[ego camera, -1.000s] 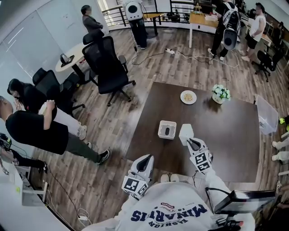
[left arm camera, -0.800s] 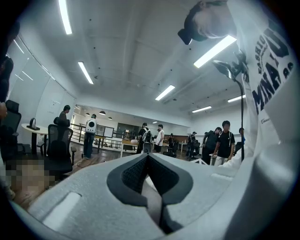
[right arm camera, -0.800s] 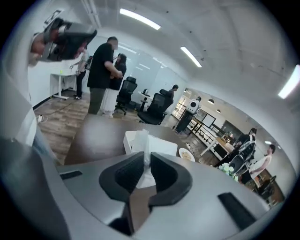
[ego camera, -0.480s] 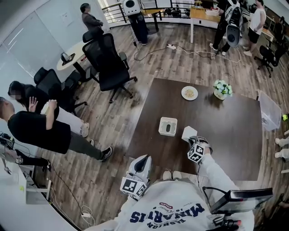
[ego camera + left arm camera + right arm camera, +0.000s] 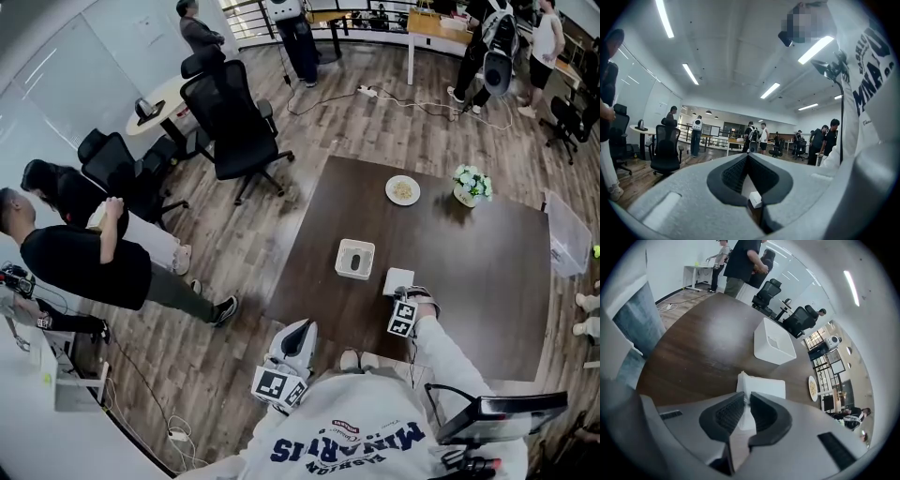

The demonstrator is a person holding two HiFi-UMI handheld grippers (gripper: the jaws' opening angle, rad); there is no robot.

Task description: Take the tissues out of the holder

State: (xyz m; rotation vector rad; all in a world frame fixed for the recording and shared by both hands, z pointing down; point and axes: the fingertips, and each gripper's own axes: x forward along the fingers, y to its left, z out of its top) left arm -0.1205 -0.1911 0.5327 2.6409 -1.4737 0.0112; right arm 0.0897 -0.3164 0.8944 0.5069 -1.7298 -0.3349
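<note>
The white tissue holder (image 5: 354, 259) (image 5: 774, 342) stands open-topped on the dark brown table (image 5: 487, 281). Just right of it and nearer me, a white stack of tissues (image 5: 398, 279) (image 5: 761, 387) rests low on the tabletop. My right gripper (image 5: 405, 302) (image 5: 746, 398) pinches its near edge, and the jaws are closing on it. My left gripper (image 5: 298, 337) (image 5: 747, 157) hangs off the table's near-left edge, above the floor. It points out into the room, its jaws together with nothing between them.
At the table's far side sit a plate of food (image 5: 402, 189) and a small flower pot (image 5: 472, 184). A clear bin (image 5: 567, 246) stands off the right edge. Office chairs (image 5: 234, 131) and a person (image 5: 84, 267) are on the floor to the left.
My right gripper has swung down and toward me with the tissues, from raised beside the holder to low on the table. The left gripper has stayed put.
</note>
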